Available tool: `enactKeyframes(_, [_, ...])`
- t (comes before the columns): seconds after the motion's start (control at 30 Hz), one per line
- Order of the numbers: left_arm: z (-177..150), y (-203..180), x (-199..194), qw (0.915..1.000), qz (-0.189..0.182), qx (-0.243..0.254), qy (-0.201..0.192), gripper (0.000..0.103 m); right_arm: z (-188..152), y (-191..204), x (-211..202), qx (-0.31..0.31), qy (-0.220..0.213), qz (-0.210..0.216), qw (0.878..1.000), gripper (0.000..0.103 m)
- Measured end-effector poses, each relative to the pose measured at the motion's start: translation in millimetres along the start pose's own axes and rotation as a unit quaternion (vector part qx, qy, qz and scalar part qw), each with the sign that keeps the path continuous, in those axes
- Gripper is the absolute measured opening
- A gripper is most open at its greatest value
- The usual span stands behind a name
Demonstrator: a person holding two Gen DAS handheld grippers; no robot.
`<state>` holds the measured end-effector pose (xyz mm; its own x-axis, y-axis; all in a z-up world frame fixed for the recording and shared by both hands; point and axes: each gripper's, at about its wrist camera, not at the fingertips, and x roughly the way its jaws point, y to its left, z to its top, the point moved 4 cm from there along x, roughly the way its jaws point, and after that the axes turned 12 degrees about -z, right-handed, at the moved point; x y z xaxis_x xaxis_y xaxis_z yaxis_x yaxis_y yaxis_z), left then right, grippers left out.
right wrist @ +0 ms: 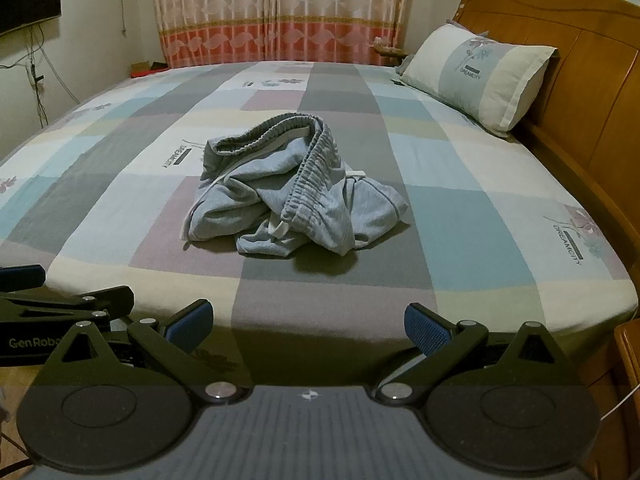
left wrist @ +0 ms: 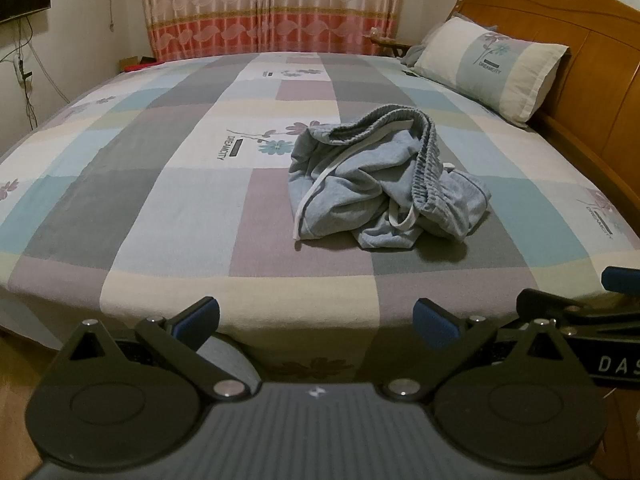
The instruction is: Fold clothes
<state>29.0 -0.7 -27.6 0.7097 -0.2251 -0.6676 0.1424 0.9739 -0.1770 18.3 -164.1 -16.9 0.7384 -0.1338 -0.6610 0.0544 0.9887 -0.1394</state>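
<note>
grey-blue sweatpants [left wrist: 384, 184] lie crumpled in a heap on the bed [left wrist: 168, 200], their elastic waistband [left wrist: 424, 160] arched up on top and a white drawstring [left wrist: 316, 184] trailing down the side away from the pillow [left wrist: 492, 68]. the heap sits on the checked sheet, well apart from the pillow at the wooden headboard [left wrist: 580, 40]. both tools hover just off the bed's near edge, pointing down toward the heap, likely lined up for a first reach. the left gripper [left wrist: 316, 320] has its jaws spread wide and holds nothing; the right gripper [right wrist: 308, 320] likewise. nothing is folded yet.
</note>
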Motion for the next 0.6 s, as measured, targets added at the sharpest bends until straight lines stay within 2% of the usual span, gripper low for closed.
enactKeyframes(0.6, [-0.2, 0.6, -3.9, 1.0, 0.0, -0.001, -0.001, 0.102, -0.5, 0.8, -2.2, -0.001, -0.006, -0.002, 1.0, 0.103])
